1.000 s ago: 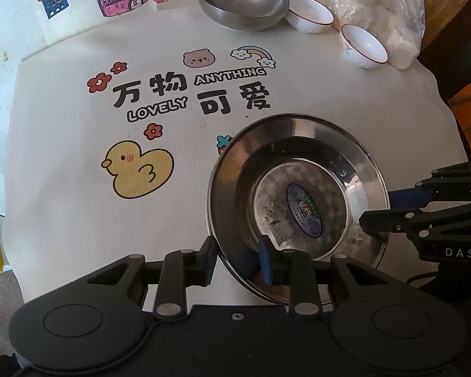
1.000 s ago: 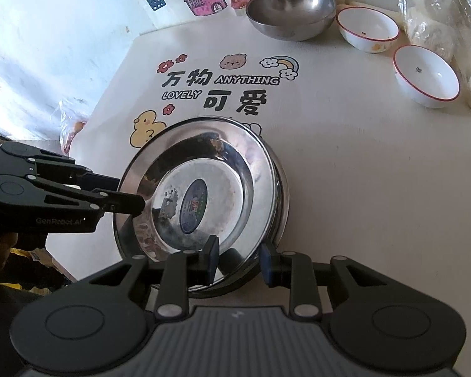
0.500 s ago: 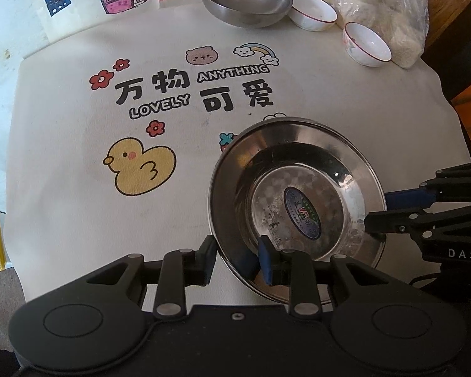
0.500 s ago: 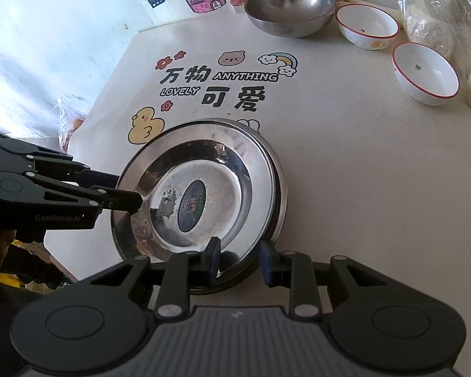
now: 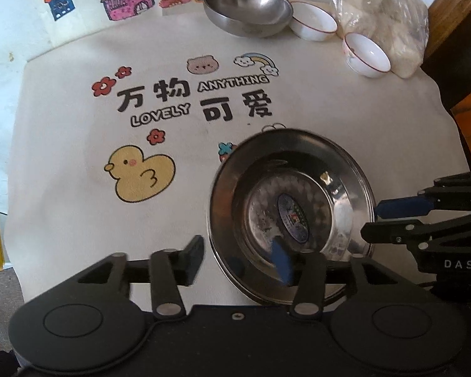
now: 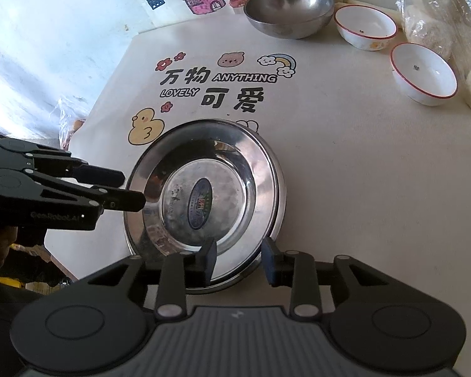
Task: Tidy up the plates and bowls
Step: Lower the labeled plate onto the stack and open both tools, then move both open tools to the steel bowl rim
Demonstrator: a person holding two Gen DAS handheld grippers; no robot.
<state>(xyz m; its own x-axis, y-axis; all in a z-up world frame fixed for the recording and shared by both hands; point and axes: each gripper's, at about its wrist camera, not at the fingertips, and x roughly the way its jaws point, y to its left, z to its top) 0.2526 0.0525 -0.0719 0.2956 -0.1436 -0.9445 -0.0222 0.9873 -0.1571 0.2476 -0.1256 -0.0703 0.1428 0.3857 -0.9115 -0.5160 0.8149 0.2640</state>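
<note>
Steel plates [image 5: 293,216], stacked, sat low and right of centre on the printed bench cloth [image 5: 78,213]. Both grippers' jaws had just been opening. The left gripper [image 5: 238,259] straddled the near rim, pads clear of it. The right gripper [image 6: 238,262] likewise stood parted about the rim, gripping nothing. At the upper right stood an empty steel bowl [image 5: 248,9], two red-rimmed white bowls [image 5: 312,25] and a plastic bag [image 5: 389,15].

Both wrist views look steeply down from close above, from opposite sides, sharing the steel plate [image 5: 293,213] [image 6: 205,202].
</note>
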